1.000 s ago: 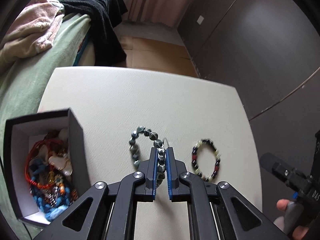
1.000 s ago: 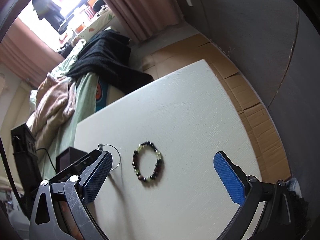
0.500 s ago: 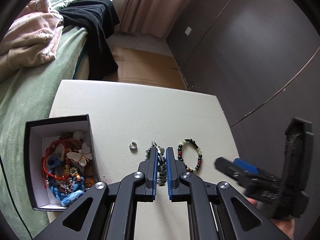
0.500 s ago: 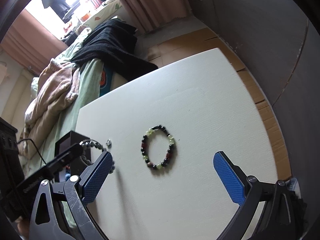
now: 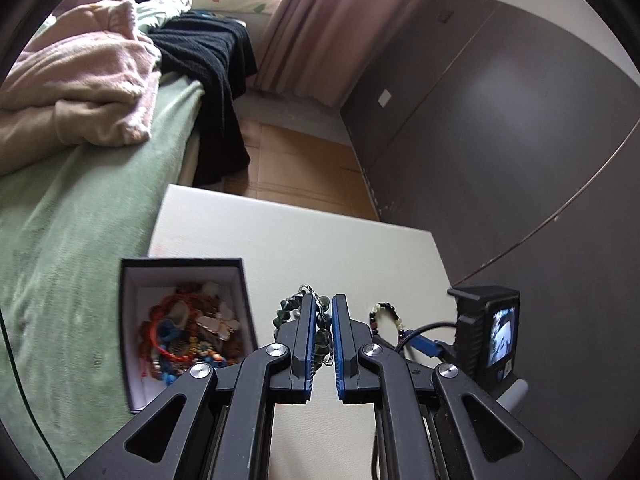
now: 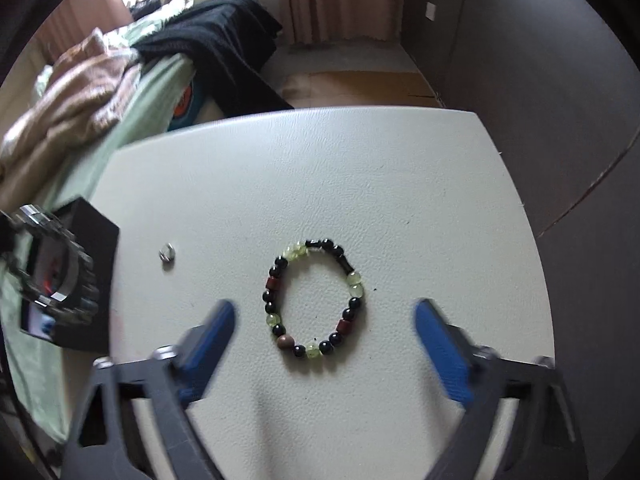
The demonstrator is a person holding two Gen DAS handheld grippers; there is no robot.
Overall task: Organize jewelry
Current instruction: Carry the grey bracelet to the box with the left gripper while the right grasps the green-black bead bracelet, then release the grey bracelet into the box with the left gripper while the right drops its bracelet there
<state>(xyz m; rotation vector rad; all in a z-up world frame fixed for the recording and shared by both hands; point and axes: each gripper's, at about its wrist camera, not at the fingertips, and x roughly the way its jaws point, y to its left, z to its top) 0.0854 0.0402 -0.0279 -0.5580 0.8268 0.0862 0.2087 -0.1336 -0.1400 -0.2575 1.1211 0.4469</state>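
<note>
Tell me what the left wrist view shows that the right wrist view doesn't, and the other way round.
Only the left wrist view shows the left gripper shut on the grey-green bead bracelet, and the tangle of jewelry inside the open black box.

Only the right wrist view shows the right gripper open around the whole black, green and red bracelet, and a small silver ring lying apart on the table.

Both show the white table, the box, part of that black-and-green bracelet, and the bed with the black garment.

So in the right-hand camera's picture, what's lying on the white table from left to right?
Black box at the left edge → small silver ring → beaded bracelet of black, green and red beads, lying between the open right fingers.
</note>
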